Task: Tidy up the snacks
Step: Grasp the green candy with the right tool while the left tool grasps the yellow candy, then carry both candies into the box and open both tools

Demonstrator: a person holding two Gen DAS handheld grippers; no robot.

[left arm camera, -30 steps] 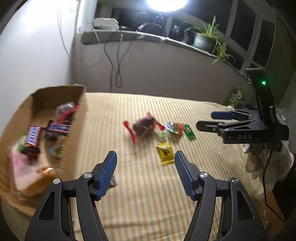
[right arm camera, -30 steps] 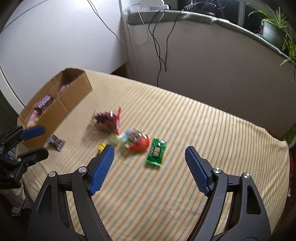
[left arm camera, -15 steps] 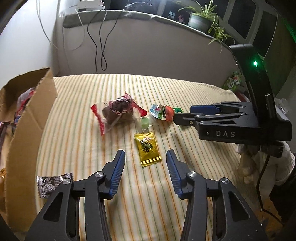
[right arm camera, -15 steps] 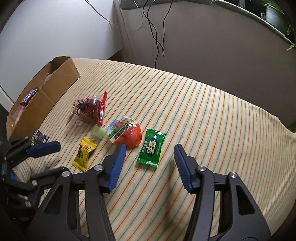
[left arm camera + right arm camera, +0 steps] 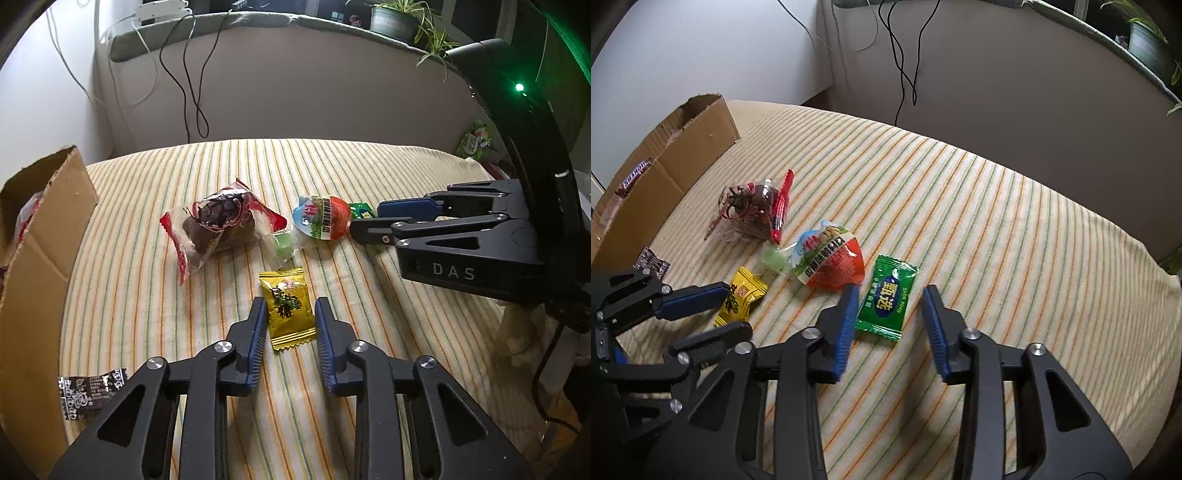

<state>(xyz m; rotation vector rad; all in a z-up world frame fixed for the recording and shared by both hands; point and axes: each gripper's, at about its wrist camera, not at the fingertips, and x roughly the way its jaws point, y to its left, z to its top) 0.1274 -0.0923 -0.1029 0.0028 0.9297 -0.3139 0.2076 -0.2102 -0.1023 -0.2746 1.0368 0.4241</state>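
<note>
My left gripper (image 5: 289,314) is open low over the striped cloth, its jaws on either side of a yellow candy packet (image 5: 289,310), which also shows in the right wrist view (image 5: 740,296). My right gripper (image 5: 891,300) is open, its jaws straddling a green candy packet (image 5: 888,298). Beside it lie a red-and-blue snack pouch (image 5: 829,261), a small pale green candy (image 5: 774,258) and a clear red-edged bag with a brown cake (image 5: 221,221). A cardboard box (image 5: 40,236) holding snacks stands at the left.
A small black-and-white wrapper (image 5: 90,391) lies by the box's near corner. A grey wall with hanging cables (image 5: 184,74) backs the table, with potted plants (image 5: 395,18) on its ledge. A green packet (image 5: 476,138) lies at the far right edge.
Both grippers have moved forward and down toward the snacks and narrowed their jaws. The left now frames the yellow packet, the right the green packet.
</note>
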